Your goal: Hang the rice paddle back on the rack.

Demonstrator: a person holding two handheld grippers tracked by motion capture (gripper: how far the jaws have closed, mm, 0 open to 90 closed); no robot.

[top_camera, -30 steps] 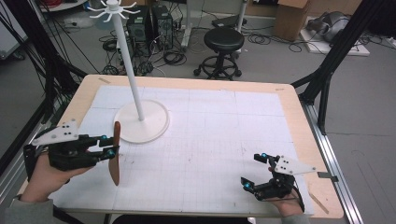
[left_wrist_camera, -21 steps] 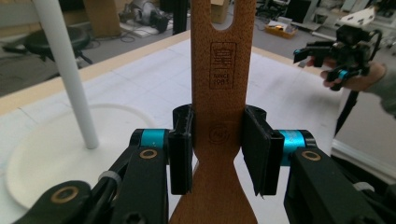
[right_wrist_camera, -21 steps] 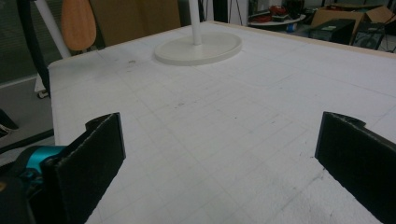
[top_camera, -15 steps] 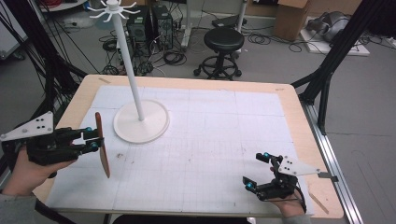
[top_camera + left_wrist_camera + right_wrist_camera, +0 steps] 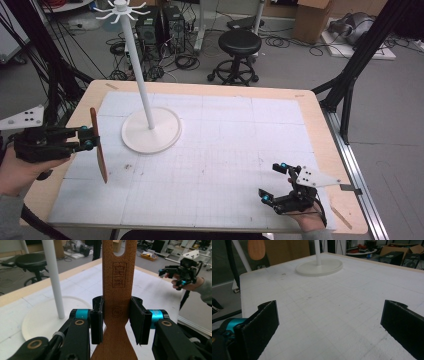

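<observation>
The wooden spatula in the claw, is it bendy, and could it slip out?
Probably not bendy: the wooden spatula looks like one thick, flat piece of wood and stays straight while held by its middle. It likely feels light, since the left claw alone carries it. It might slip or swing a little, because the smooth wood is pinched only at its narrow edges.

The left gripper (image 5: 87, 139) is held level above the table's left edge in the person's left hand (image 5: 20, 170), its jaws pointing across toward the right edge and closed on something between them; its black pads (image 5: 96, 321) press in from both sides. The right gripper (image 5: 272, 182) sits low near the table's front right corner in the right hand (image 5: 305, 217), jaws spread wide with nothing between them.
</observation>
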